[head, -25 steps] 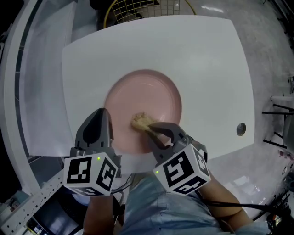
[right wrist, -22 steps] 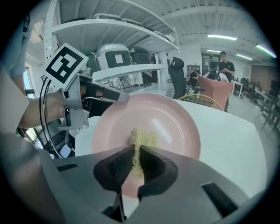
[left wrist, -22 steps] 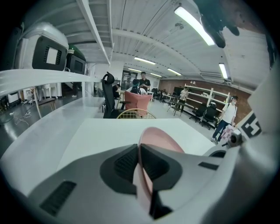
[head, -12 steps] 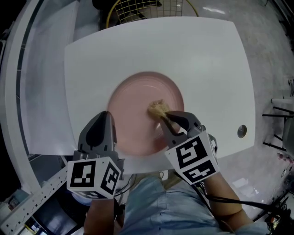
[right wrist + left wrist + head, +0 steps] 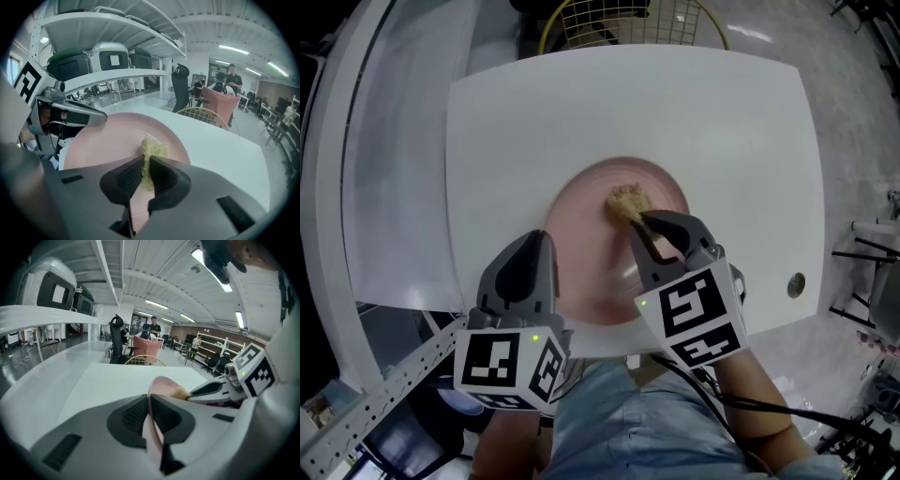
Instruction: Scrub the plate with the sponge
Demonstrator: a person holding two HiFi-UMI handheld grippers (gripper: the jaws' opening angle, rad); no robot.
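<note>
- Clamps round pink plate [image 5: 586,234] at its near-left rim with left gripper [image 5: 540,240], jaws almost together.
- Pinches tan fibrous sponge [image 5: 625,199] in right gripper [image 5: 640,219], on plate's far-right part, long axis pointing far-left.
- Leaves bare white tabletop [image 5: 722,122] far and right.

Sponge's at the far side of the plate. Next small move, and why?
Probably drag the sponge back across the pink plate toward the near rim. The right tongs are shut on it near the far rim, and the left tongs clamp the near rim, so the plate looks steadied.
</note>
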